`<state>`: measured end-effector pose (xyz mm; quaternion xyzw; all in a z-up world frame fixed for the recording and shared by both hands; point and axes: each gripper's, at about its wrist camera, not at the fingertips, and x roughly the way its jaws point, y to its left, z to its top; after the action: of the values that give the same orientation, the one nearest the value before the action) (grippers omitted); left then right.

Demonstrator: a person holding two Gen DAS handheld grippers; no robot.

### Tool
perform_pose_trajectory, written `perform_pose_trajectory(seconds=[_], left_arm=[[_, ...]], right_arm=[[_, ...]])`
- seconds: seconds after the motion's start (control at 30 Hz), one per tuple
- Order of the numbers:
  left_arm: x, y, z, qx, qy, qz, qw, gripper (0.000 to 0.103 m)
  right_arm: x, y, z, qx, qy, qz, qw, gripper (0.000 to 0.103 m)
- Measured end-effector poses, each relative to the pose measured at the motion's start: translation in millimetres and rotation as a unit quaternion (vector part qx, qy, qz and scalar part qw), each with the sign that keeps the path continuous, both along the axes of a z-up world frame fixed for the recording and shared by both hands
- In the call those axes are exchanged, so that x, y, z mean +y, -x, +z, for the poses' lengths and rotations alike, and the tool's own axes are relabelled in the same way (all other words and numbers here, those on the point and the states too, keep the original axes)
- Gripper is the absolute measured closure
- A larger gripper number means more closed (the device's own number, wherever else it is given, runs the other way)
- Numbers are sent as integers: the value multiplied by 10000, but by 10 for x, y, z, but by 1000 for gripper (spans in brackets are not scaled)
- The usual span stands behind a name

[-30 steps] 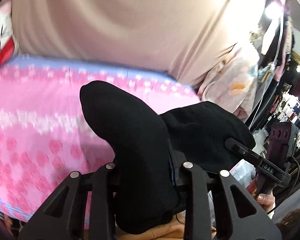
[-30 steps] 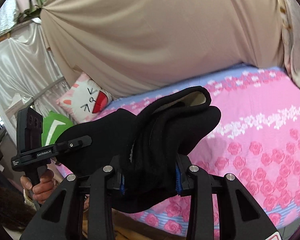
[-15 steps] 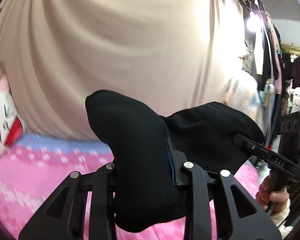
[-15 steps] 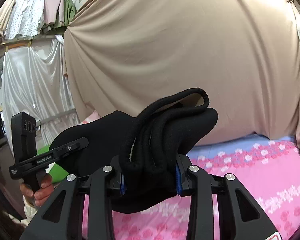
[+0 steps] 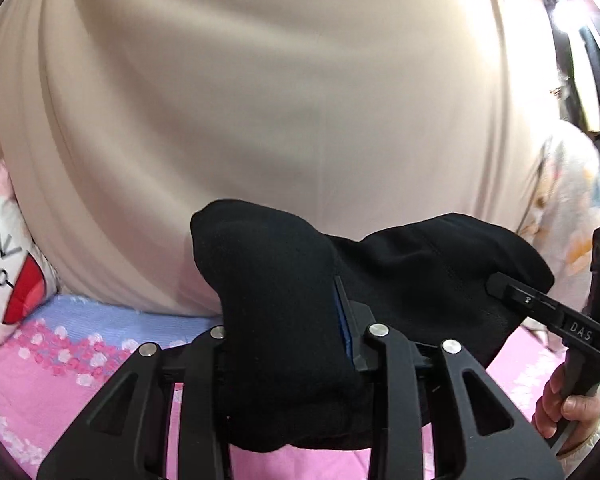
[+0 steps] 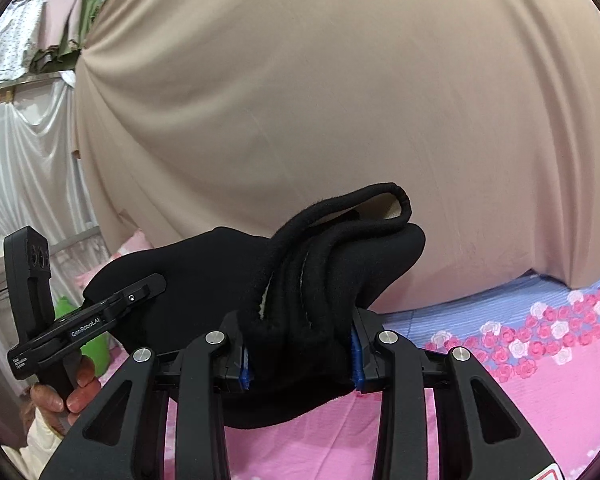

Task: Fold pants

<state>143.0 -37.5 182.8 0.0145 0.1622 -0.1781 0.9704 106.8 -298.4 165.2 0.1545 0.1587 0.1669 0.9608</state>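
Hanging between both tools above the pink flowered bed (image 6: 520,408), the black pants (image 5: 284,300) are bunched and lifted clear of it. The left gripper (image 5: 288,332) has its jaws clenched on one thick fold, and the right gripper (image 6: 300,344) has its jaws clenched on the layered waistband. A beige curtain (image 6: 340,100) fills the background.

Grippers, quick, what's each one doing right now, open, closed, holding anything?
Left gripper: closed on a bunched fold of the black pants.
Right gripper: closed on the pants' thick layered edge, holding it up over the pink bedspread.
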Motion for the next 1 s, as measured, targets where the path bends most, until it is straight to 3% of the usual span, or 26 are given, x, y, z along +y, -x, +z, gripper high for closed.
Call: perform_pose_trajectory(seconds=[0.2, 0.3, 0.37, 0.43, 0.53, 0.63, 0.7, 0.8, 0.87, 0.9, 0.93, 0.97, 1.0], left_arm=[[-30, -760, -734, 504, -199, 213, 9983, 74], [-63, -1052, -1202, 927, -399, 181, 9947, 74], [-34, -1209, -1506, 1379, -380, 137, 9896, 74], [12, -1237, -1683, 1539, -352, 52, 9875, 70], [22, -1161, -1780, 1562, -568, 15, 9861, 60], [202, -1114, -1847, 2187, -325, 99, 9752, 46], [384, -991, -1831, 2433, -162, 376, 9691, 46], [634, -752, -1511, 2127, 191, 637, 9748, 44], [680, -664, -1234, 1864, 429, 727, 9788, 44], [639, -664, -1140, 1704, 447, 712, 9818, 43], [571, -695, -1062, 1537, 370, 734, 9847, 43], [459, -756, -1014, 1413, 204, 874, 9859, 42], [404, -808, -1016, 1425, 121, 906, 9856, 40]], right_arm=[[-119, -612, -669, 502, -26, -112, 9987, 69], [-155, -882, -1054, 993, 5, -152, 9949, 69], [-164, -1052, -1368, 1407, 54, -158, 9899, 69], [-213, -1149, -1630, 1735, 52, -191, 9846, 66], [-267, -1140, -1741, 1906, 116, -118, 9815, 57], [-309, -1086, -1792, 2383, 238, -89, 9709, 54], [-352, -965, -1751, 2500, 216, -241, 9677, 53], [-308, -651, -1403, 1935, 705, -779, 9755, 52], [-246, -510, -1094, 1434, 735, -848, 9833, 53], [-211, -511, -1012, 1350, 705, -797, 9851, 63], [-120, -567, -927, 1281, 774, -660, 9865, 90], [-13, -674, -908, 1330, 948, -563, 9850, 100], [63, -784, -932, 1428, 1048, -480, 9830, 103]])
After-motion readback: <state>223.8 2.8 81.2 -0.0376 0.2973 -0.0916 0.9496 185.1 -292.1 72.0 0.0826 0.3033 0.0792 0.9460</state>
